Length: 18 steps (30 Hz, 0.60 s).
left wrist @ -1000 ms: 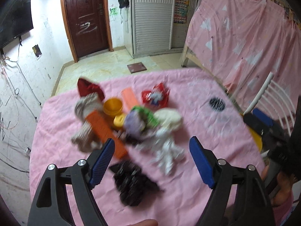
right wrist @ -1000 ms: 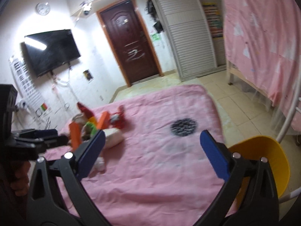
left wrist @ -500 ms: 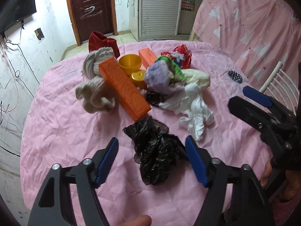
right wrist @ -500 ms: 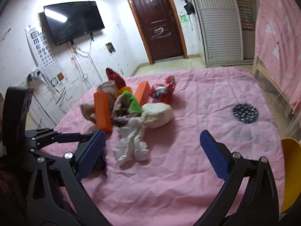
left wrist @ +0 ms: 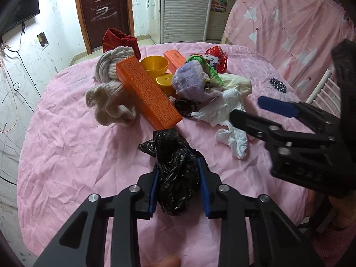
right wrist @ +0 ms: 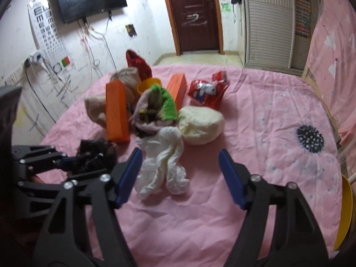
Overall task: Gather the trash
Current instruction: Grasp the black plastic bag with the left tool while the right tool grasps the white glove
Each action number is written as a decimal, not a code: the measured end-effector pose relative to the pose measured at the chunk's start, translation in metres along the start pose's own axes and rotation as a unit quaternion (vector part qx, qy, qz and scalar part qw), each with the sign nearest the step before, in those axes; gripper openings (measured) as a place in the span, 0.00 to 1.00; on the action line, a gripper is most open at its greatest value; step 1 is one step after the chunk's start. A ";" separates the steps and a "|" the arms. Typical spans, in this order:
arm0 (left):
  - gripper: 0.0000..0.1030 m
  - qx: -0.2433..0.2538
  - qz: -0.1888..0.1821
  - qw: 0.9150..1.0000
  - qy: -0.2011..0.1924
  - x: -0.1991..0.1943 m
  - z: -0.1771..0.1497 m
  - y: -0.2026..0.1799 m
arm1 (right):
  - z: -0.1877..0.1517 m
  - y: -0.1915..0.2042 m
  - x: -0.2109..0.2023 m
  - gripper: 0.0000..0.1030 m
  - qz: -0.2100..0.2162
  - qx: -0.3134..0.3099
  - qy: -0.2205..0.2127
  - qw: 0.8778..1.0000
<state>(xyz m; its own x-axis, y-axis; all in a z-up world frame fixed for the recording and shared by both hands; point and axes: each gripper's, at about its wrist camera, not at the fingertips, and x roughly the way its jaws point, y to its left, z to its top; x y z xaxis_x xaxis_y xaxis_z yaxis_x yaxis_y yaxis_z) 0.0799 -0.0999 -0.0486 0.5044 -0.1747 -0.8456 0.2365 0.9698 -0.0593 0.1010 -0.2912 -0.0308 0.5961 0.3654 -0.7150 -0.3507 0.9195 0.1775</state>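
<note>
My left gripper (left wrist: pixel 178 178) has its blue pads pinching the crumpled black plastic bag (left wrist: pixel 175 166), which lies on the pink tablecloth (left wrist: pixel 66 155) at about 6 o'clock from the clutter pile. My right gripper (right wrist: pixel 180 175) hangs with jaws spread wide, gripping nothing, the crumpled white tissue (right wrist: pixel 164 155) lying between and just ahead of them. At 12 o'clock from the bag lies the long orange box (left wrist: pixel 146 93), touching the knitted cream cloth (left wrist: pixel 109 98).
</note>
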 end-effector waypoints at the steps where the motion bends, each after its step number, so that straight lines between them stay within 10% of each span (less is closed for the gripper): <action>1: 0.23 0.000 -0.001 1.000 -0.001 0.000 -0.001 0.001 | 0.000 0.001 0.002 0.60 0.000 0.000 0.004 1.000; 8: 0.23 0.000 -0.006 1.000 -0.005 0.000 -0.002 0.003 | 0.002 0.006 0.011 0.58 -0.005 -0.010 0.023 1.000; 14: 0.23 0.009 -0.008 1.000 -0.008 0.000 -0.004 0.003 | 0.004 0.013 0.017 0.23 -0.003 -0.020 0.029 0.999; 18: 0.22 0.012 -0.007 1.000 -0.011 -0.002 -0.006 0.003 | 0.003 0.021 0.016 0.18 -0.026 -0.036 0.022 0.999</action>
<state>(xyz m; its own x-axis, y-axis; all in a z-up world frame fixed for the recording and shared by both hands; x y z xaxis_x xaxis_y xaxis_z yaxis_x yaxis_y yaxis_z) 0.0748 -0.0958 -0.0503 0.5190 -0.1927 -0.8328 0.2631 0.9630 -0.0589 0.1056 -0.2651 -0.0364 0.5834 0.3099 -0.7507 -0.3727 0.9234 0.0917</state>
